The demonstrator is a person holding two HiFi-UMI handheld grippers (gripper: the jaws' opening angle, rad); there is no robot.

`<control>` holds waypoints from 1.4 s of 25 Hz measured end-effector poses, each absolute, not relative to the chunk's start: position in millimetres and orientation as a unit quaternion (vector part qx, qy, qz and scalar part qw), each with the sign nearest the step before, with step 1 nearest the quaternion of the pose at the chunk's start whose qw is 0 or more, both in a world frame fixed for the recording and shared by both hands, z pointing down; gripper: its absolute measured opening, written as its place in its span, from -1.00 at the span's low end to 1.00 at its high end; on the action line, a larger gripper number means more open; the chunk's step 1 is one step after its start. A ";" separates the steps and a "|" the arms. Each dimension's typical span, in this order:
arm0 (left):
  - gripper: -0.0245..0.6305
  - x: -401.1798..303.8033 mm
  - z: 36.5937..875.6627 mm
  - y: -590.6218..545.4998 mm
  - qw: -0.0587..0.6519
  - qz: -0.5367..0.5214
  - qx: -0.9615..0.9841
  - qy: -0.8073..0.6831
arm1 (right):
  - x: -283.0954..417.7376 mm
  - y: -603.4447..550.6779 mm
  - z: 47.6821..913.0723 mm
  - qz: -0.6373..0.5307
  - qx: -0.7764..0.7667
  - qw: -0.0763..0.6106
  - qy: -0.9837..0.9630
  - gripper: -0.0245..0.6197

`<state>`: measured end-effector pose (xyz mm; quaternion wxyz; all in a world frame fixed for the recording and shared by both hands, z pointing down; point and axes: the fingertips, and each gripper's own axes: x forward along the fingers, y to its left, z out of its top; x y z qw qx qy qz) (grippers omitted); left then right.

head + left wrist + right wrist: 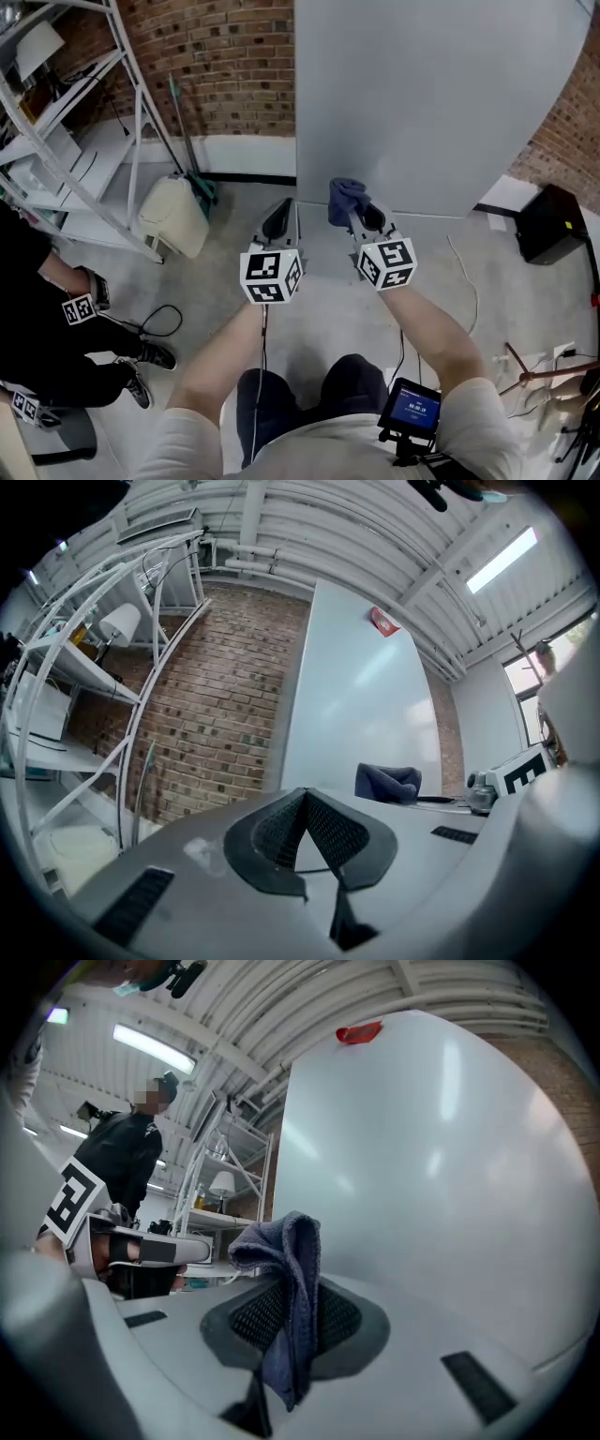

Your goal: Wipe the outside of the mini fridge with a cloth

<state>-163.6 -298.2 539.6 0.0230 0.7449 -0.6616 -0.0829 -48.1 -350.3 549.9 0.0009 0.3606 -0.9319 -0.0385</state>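
Right gripper view: our right claw (292, 1288) pinches the blue cloth (298, 1241) near the grey fridge (450, 1166); left claw (305, 799) pressed together (pads touching).

The head view looks steeply down from overhead onto the left gripper (278, 220), the right gripper (367, 217) and the lower part of the fridge (441, 103). Each gripper view sits low behind its own jaws and faces up along them, close to the fridge; the left one also takes in the brick wall (220, 714) and rack (84, 667). All three share the fridge and the cloth (345, 199), and each gripper view catches the other gripper.
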 end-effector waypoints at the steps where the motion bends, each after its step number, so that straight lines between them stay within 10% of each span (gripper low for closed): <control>1: -0.92 -164.6 560.5 -301.2 0.020 -0.085 0.743 -0.663 | -52.8 -352.7 570.4 -0.040 0.356 -0.002 -0.934 -0.74; 12: -0.92 -181.0 698.3 -315.9 -0.025 -0.086 0.734 -0.673 | -90.0 -369.9 706.3 -0.065 0.353 -0.027 -0.933 -0.74; 35: -0.92 -167.0 725.6 -325.1 -0.023 -0.086 0.739 -0.668 | -80.2 -401.0 722.3 -0.084 0.391 -0.019 -0.917 -0.74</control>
